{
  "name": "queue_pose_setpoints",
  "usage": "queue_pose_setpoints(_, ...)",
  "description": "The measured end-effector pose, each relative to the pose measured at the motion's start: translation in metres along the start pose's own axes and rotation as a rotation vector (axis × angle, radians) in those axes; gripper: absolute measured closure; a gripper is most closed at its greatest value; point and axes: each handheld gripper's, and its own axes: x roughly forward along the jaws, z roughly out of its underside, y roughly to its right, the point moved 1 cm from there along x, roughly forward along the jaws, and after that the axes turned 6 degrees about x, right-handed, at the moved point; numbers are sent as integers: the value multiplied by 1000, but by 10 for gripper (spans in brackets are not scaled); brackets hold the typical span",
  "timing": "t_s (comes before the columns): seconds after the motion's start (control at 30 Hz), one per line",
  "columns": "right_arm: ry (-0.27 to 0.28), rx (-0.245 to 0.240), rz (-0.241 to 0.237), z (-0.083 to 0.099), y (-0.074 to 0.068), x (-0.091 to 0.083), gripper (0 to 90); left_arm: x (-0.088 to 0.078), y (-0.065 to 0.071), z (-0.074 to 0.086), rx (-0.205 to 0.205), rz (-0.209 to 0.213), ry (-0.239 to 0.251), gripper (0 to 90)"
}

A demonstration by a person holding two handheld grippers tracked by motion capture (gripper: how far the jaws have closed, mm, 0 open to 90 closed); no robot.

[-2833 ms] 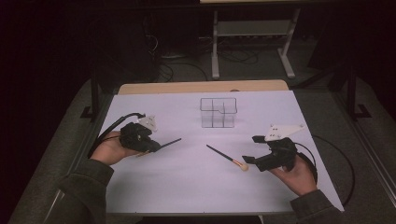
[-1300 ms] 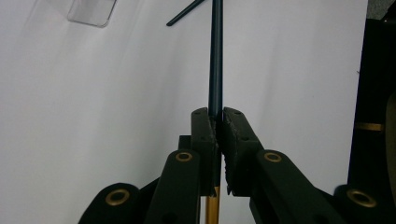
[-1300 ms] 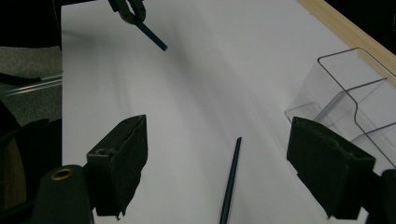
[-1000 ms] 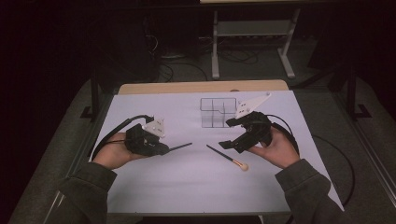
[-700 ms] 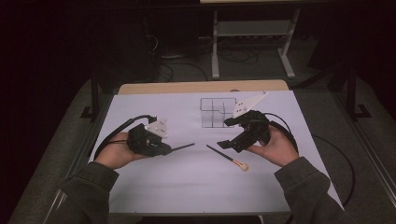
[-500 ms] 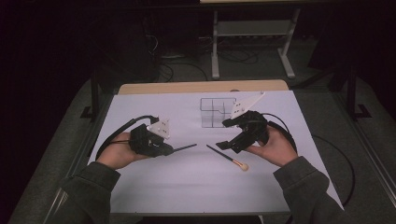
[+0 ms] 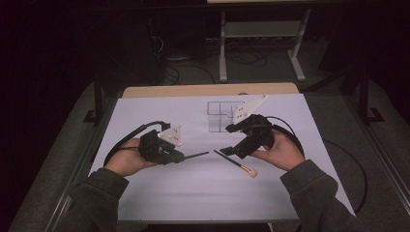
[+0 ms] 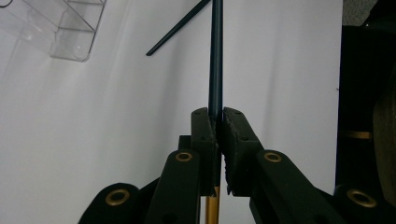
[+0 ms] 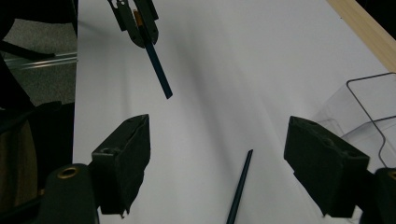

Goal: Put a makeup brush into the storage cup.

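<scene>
step: we hover the right gripper [image 7: 231, 140] over the slim dark wood-tipped brush [image 7: 235, 163] on the white sheet [image 7: 193, 193] | jaws wide, just closing — nothing between | left gripper [image 7: 180, 157] clamps a thin dark-handled brush [image 7: 196, 155] | next: lower, straddle handle, pinch.

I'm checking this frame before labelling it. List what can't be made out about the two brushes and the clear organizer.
- Held brush: the left gripper covers its head end in the left gripper view; too small to tell in the high view.
- Brush on the table: the right gripper view's bottom edge cuts off its bristles.
- Clear organizer: the right gripper hides its right side in the high view.
</scene>
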Motion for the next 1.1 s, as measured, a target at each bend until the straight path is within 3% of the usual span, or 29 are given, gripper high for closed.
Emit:
queue_pose_setpoints(0.37,-31,-28,-34,-2,-2,11,261,4,2,-9,21,4,2,836)
queue_pose_setpoints(0.47,-36,-62,-48,-4,-3,17,291,8,3,-13,31,10,5,836)
queue_pose_setpoints(0.77,-68,-91,-100,-6,-11,28,363,17,5,-21,51,16,-4,836)
queue_pose_setpoints(1.1,-79,-114,-173,-1,-17,37,550,25,8,-31,70,33,13,836)
